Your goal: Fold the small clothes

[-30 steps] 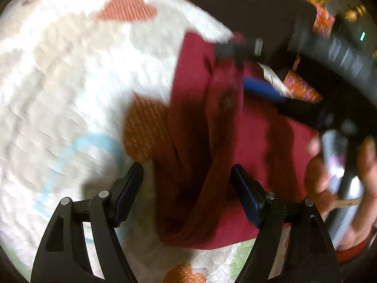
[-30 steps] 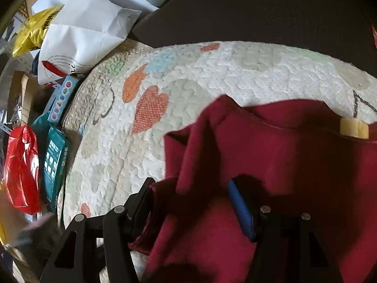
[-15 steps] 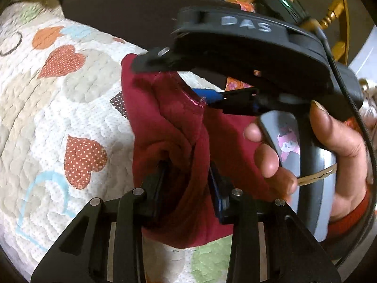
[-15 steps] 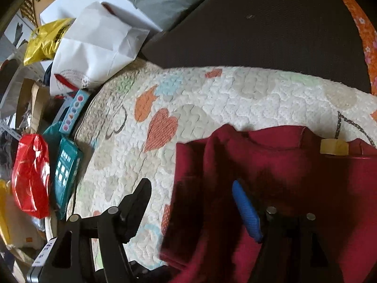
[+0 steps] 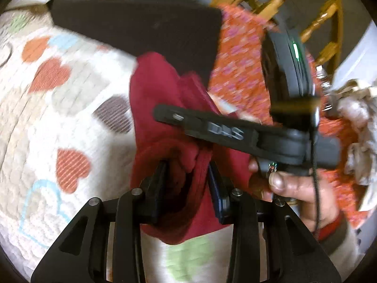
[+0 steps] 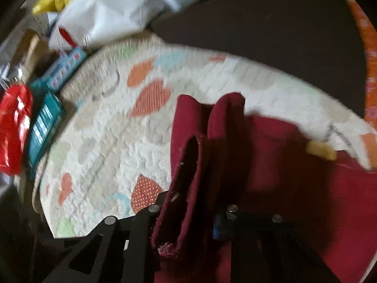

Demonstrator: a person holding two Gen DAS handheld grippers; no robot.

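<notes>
A dark red garment (image 5: pixel 153 99) lies bunched on a cream quilt with hearts (image 5: pixel 59 118). My left gripper (image 5: pixel 188 184) has a thick gather of it between its fingers, pads pressing the cloth, jaws easing slightly open. One black finger of my right gripper (image 5: pixel 212 129) crosses the garment just beyond, held by a hand (image 5: pixel 289 188). In the right wrist view my right gripper (image 6: pixel 188 212) is closing on an upright fold of the garment (image 6: pixel 282 165), which hides most of both fingers. A yellow tag (image 6: pixel 320 151) shows at the garment's far edge.
A dark brown mat (image 5: pixel 141 28) lies past the quilt (image 6: pixel 106 141). Orange patterned cloth (image 5: pixel 240 66) and a wooden chair (image 5: pixel 318 21) are at the right. Off the quilt's left edge sit a white paper bag (image 6: pixel 101 16), a red bag (image 6: pixel 14 127) and teal boxes (image 6: pixel 44 122).
Both grippers went from open to closed on the red garment. The left one rose with its gather; the right one pinched a fold, now standing up between its fingers.
</notes>
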